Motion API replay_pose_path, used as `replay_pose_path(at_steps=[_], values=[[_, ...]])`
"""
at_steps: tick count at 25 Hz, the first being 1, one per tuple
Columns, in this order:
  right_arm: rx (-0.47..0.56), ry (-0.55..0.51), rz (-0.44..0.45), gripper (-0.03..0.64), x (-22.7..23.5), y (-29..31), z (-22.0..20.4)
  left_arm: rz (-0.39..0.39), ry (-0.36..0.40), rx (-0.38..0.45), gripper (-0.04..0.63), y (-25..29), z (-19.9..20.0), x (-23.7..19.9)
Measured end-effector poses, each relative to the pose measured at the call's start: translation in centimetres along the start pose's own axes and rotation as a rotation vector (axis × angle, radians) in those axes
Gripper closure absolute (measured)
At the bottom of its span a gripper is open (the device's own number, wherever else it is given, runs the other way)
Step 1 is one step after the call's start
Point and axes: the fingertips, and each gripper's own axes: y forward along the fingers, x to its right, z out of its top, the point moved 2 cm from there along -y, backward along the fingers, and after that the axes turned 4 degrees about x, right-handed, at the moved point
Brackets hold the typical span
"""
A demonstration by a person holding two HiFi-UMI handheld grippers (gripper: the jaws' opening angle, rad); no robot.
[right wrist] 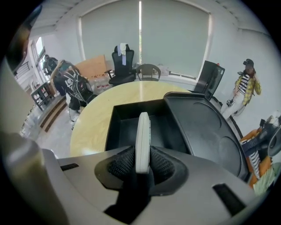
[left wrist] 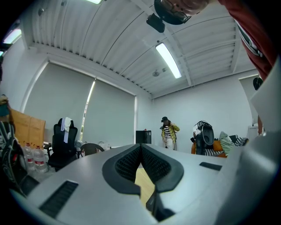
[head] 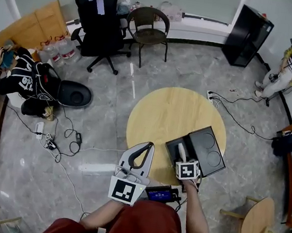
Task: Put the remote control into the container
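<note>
Round wooden bench with the black container sitting open on it, and the remote control is poised tip-down over the deep well. It looks light, stiff and kinda slick, so pinching the flat faces near one end seems fine. The right tongs are clamped on it; the left tongs are closed with nothing in them.

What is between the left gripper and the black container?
Only bare yellow table lies between the left gripper and the black container; the head view shows it.
</note>
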Motion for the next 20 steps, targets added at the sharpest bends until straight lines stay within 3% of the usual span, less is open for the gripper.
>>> replay_pose_path(at_steps=[13,20], values=[[0.035,-0.024,-0.009,0.472,0.2,-0.5,-0.1,-0.009,0.003,-0.013,0.580,-0.5,-0.3,0.4],[0.108,-0.008,-0.012,0.459,0.4,-2.3,1.3,-0.015,0.005,-0.017,0.580,-0.6,-0.6,0.5]])
